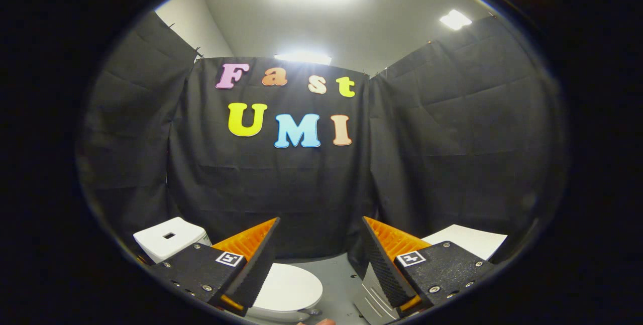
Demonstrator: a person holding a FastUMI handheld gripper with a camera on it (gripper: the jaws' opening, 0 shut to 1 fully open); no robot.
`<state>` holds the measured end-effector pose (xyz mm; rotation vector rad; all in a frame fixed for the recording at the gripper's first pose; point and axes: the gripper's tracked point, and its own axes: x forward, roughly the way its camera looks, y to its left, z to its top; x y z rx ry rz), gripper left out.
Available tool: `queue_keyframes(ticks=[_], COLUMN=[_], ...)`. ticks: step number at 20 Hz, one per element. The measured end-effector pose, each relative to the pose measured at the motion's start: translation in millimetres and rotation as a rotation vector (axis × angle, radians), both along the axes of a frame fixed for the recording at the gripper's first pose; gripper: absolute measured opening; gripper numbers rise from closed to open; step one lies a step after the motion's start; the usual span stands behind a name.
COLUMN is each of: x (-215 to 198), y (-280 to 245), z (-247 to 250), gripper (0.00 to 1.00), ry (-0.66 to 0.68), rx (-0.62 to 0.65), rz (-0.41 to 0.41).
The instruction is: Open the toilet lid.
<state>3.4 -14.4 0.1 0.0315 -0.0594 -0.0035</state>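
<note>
Gripper view: the tool [320,244] hangs with its two fingers spread wide apart and nothing between them. Below and just ahead of the left finger [253,269] sits the toilet, its white lid [291,287] lying flat and closed over the bowl; the finger's tip overlaps the lid's near edge, though contact cannot be judged. The white cistern [168,239] stands beyond that finger, against the black cloth wall [281,189]. Grey floor [339,280] shows between the fingers. A white flat panel [469,239] lies beyond the right finger [387,269].
</note>
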Motion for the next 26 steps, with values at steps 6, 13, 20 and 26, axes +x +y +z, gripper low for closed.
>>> queue_keyframes(ticks=[6, 13, 20, 26], x=[1.9, 17.8, 37.7, 53.9], y=[13.4, 56.6, 97.9, 86.8], z=[-5.4, -47.0, -112.0, -206.0], gripper=[0.95, 0.95, 0.95, 0.96], ry=[0.008, 0.116, 0.258, 0.43], rx=[0.014, 0.125, 0.337, 0.498], rz=[0.032, 0.122, 0.22, 0.186])
